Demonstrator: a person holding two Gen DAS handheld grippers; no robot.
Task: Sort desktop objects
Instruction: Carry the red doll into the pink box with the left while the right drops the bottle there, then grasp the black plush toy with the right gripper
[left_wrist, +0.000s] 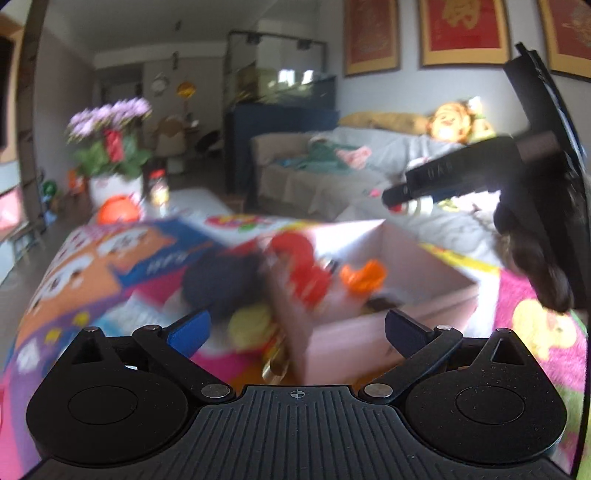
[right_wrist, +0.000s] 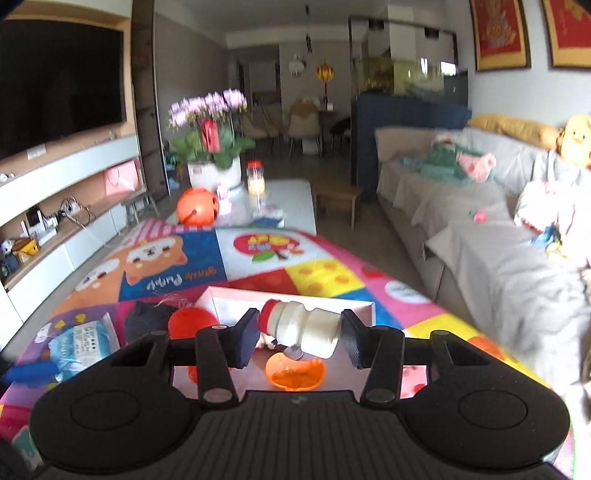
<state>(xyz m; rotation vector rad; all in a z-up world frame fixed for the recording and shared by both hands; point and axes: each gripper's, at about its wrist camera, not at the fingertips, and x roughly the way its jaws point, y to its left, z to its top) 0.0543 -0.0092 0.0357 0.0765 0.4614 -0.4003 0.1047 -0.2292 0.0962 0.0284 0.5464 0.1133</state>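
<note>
Right claw clamps small milk bottle, long axis crosswise, red cap at 9 o'clock; pink box directly beneath. Left claw wide, empty.

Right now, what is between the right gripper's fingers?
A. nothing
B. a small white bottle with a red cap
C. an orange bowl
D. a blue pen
B: in the right wrist view the right gripper has its fingers closed on the bottle, which lies sideways, red cap to the left, above the box holding the orange bowl.
</note>
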